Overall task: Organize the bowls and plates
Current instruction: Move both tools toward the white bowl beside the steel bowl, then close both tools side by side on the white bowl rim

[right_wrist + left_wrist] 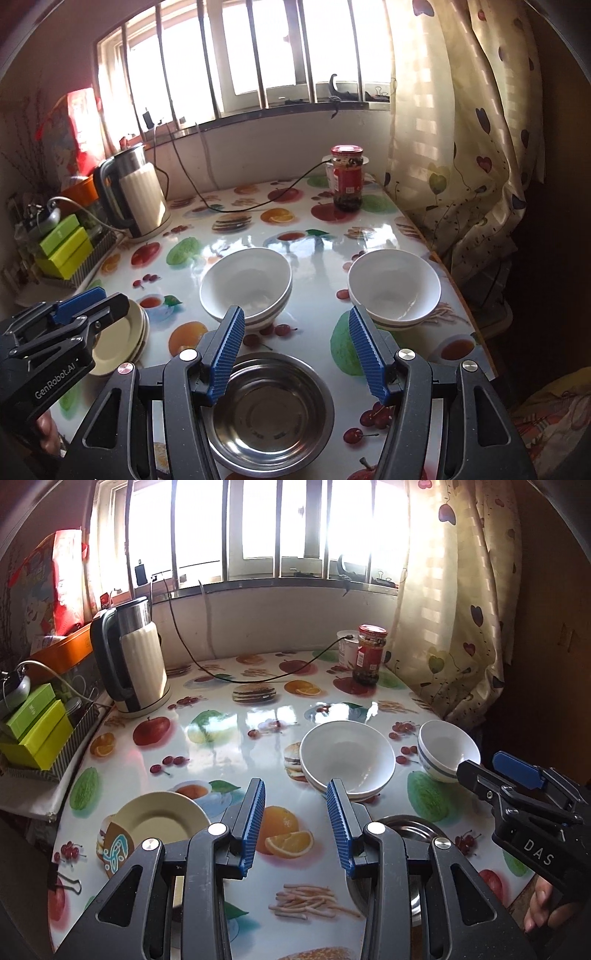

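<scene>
Right gripper (295,354) jaws spread wide, empty, over round stainless-steel bowl (271,410). Left gripper (295,825) also spread, empty. Stacked white ceramic bowls (246,286) at 12 o'clock, second stack (394,288) at 1, cream plates (122,341) at 9.

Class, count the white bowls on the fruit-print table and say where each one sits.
3 visible: two nested in a stack mid-table, and one white bowl alone near the right edge by the curtain. More may be nested out of sight.

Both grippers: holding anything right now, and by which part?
Nothing held. Left gripper and right gripper are both open and empty, above the fruit-print table.
</scene>
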The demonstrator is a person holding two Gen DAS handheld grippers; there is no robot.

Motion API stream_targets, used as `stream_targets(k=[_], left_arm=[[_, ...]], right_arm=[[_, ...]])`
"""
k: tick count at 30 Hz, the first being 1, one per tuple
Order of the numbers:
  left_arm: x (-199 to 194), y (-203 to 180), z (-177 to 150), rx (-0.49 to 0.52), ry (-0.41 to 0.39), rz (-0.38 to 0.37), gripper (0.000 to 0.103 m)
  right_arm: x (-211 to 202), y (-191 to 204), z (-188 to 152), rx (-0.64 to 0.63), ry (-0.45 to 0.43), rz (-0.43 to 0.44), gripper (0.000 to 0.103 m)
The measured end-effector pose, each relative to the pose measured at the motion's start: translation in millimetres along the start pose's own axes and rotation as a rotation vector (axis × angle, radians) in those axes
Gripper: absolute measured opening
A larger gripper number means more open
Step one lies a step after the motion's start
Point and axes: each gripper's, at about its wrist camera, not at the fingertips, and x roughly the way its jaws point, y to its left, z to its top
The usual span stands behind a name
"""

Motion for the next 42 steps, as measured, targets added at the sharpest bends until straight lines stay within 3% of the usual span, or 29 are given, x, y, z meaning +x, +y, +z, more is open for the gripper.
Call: stream_targets(k=[9, 22, 28, 38, 42], left_arm=[[24, 4, 21, -0.025, 0.007, -0.028, 0.036], [93, 16, 21, -0.109, 0.13, -0.088, 0.036], [116, 14, 16, -0.129, 0.179, -0.106, 0.036], [135, 13, 18, -0.144, 0.206, -0.121, 0.036], [139, 13, 18, -0.14, 0.215, -0.116, 0.029]], right_arm=[[15, -12, 18, -0.012, -0.004, -0.017, 0.06], [82, -13, 27, -0.029, 0.09, 0.028, 0.059], [109, -11, 26, -0.052, 0.147, 0.028, 0.043], [129, -9, 26, -0.056, 0.186, 0.064, 0.034], [135, -5, 26, -0.067, 0.199, 0.077, 0.029]])
